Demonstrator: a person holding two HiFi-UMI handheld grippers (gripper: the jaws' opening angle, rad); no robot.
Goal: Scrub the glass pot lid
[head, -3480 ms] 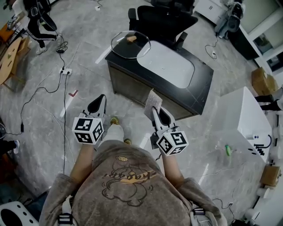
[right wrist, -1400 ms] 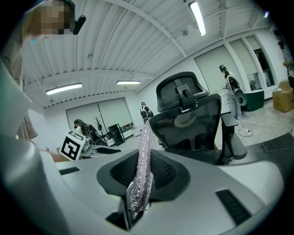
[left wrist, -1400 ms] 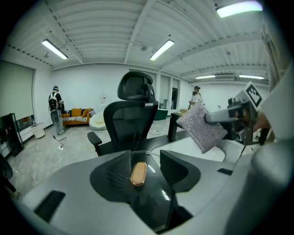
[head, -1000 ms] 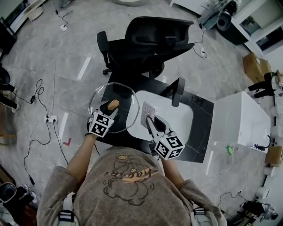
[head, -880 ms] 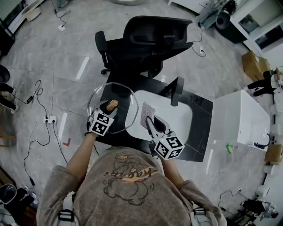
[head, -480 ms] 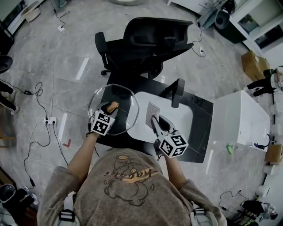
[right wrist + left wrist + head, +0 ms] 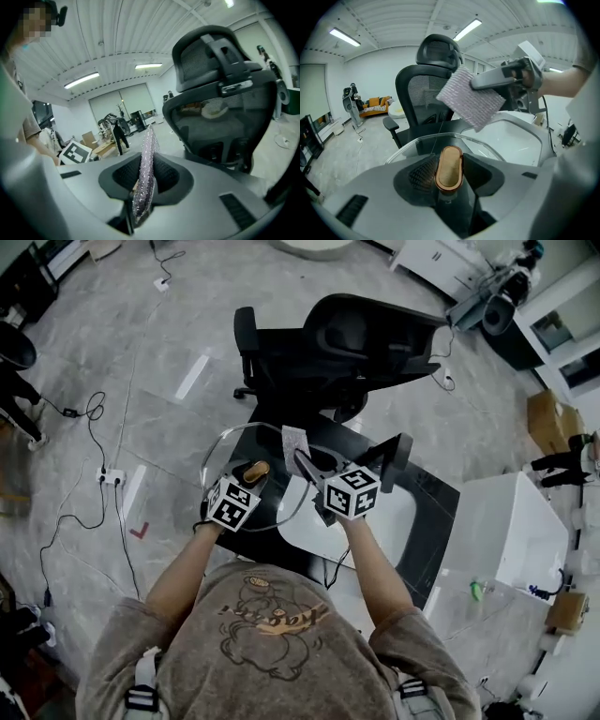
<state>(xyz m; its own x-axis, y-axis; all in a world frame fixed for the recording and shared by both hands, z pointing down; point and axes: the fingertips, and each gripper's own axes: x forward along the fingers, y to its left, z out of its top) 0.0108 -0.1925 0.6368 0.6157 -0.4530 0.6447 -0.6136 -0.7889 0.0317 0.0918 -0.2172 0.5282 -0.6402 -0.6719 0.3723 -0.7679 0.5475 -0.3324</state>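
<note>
The glass pot lid (image 7: 232, 450) lies over the left end of the black table (image 7: 434, 510), and its wooden knob (image 7: 256, 470) faces up. My left gripper (image 7: 251, 477) is shut on that knob. In the left gripper view the knob (image 7: 449, 168) stands between the jaws, with the lid's glass (image 7: 423, 142) spreading beyond. My right gripper (image 7: 306, 462) is shut on a silvery scrubbing cloth (image 7: 294, 441) and holds it above the lid's right part. The cloth (image 7: 146, 172) stands edge-on between the right jaws. From the left gripper's camera the cloth (image 7: 471, 98) hangs above the lid.
A white basin (image 7: 380, 521) is set in the black table, with a black faucet (image 7: 397, 452) at its far side. A black office chair (image 7: 366, 343) stands behind the table. A white cabinet (image 7: 511, 521) is at the right. Cables and a power strip (image 7: 111, 477) lie on the floor at left.
The right gripper has carried the cloth left, from over the white basin to above the lid. The left gripper stays on the knob. The head view has shifted.
</note>
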